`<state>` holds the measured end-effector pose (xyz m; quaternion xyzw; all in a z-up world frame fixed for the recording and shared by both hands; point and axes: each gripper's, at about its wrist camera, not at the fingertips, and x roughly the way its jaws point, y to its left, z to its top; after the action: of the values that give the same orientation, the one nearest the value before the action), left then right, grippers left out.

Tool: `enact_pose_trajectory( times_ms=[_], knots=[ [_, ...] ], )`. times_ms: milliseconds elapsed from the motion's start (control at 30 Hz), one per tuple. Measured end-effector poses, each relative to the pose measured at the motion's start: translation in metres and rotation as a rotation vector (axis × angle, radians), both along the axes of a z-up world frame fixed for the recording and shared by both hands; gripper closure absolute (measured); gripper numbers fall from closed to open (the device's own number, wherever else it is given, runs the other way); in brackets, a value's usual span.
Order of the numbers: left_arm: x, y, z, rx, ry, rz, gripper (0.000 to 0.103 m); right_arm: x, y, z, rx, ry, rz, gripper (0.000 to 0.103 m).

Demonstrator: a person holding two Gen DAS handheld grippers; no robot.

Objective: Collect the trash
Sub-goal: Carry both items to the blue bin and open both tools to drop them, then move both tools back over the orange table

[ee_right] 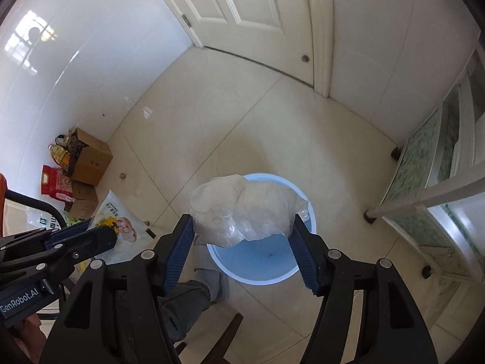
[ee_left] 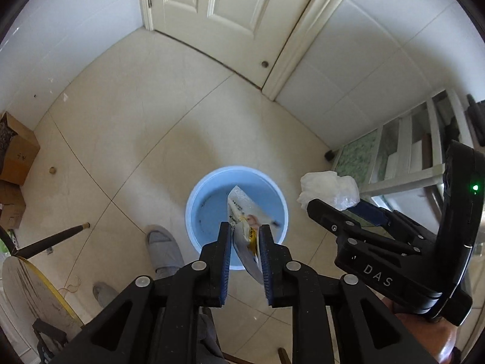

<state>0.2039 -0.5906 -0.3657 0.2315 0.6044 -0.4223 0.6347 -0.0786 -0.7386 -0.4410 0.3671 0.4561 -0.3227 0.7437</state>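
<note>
A: Two pieces of trash. Left gripper [ee_left: 244, 236] pinches a flat printed wrapper [ee_left: 242, 212] — jaws nearly closed on it, at lower centre of its view, above the blue bin [ee_left: 194, 200].

B: Right gripper [ee_right: 242, 230] has a crumpled clear bag [ee_right: 245, 209] between wide jaws, pads touching both sides — centre of its view, over the bin's near rim.

A: Handling? Both light. The wrapper is thin, slick film, likely to slip — grip at the edge, as now.

B: The bag is soft and springy — I judge it squashes. Take it across the bulk.

A: Count — one bin, two grippers, one wrapper, one bag.
</note>
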Motion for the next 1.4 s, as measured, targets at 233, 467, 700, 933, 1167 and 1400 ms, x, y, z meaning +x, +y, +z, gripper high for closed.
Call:
enact_pose_trajectory(
  times_ms=[233,467,700,933,1167,1400],
  knots=[
    [0.052,-0.035,0.006,0.008,-0.116,0.022,0.029,-0.004,-0.009,-0.009,-0.003,-0.011,-0.029,0.001],
    [0.020,-0.009,0.050,-0.045,-0.224,0.063,0.022,-0.007,0.005,0.010,-0.047,-0.013,-0.062,0.000],
    [-0.021,0.068,0.117,-0.182,-0.318,0.097,0.018,-0.008,0.042,0.077,-0.139,-0.072,-0.055,0.000],
    [-0.056,0.190,0.203,-0.353,-0.427,0.208,0.007,0.009,0.100,0.165,-0.256,-0.198,-0.007,0.000],
    [-0.078,0.338,0.271,-0.467,-0.531,0.332,0.001,0.048,0.183,0.246,-0.381,-0.334,0.136,0.000],
    [-0.109,0.513,0.312,-0.530,-0.585,0.517,0.001,0.090,0.271,0.297,-0.449,-0.457,0.318,0.000]
  ],
)
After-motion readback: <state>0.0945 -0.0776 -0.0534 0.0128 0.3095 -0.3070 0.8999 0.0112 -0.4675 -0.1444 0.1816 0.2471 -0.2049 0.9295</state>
